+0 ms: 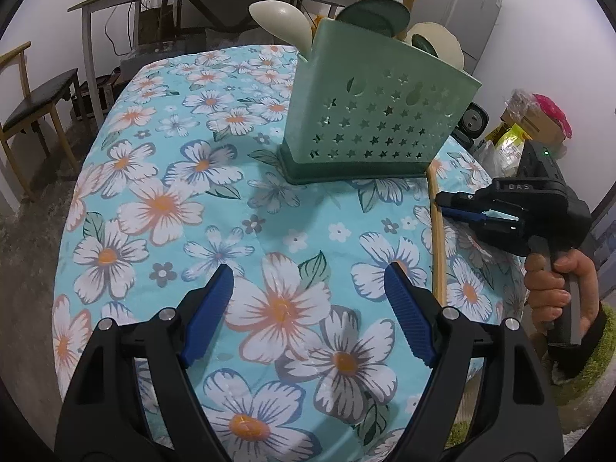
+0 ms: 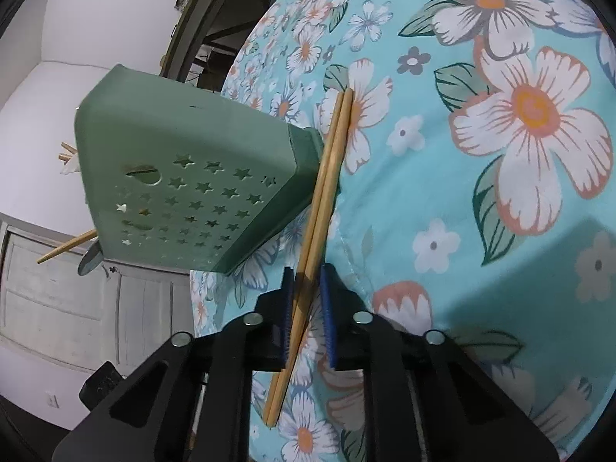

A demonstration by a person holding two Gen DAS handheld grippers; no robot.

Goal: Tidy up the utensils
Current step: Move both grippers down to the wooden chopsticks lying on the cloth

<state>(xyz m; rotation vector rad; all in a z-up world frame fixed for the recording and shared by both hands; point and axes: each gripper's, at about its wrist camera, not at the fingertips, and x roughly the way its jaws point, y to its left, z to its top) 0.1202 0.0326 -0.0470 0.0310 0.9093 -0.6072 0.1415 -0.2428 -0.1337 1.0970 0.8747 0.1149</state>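
Your left gripper (image 1: 308, 312): jaws wide, holding nothing, above the table (image 1: 161, 177).
Your right gripper (image 2: 306, 315): clamped on chopsticks (image 2: 327, 177) at the table edge, beside the green holder (image 2: 184, 177).

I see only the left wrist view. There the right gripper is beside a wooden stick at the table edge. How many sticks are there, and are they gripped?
Observer: Two thin wooden chopsticks, side by side, are clamped between the blue pads of the right gripper.
Operator: Do they touch the green plastic star-holed utensil holder?
Observer: They pass close against its dark base corner; I cannot confirm contact.
Operator: Are any chopsticks already inside the holder?
Observer: Yes, other chopstick ends stick out of its open top.
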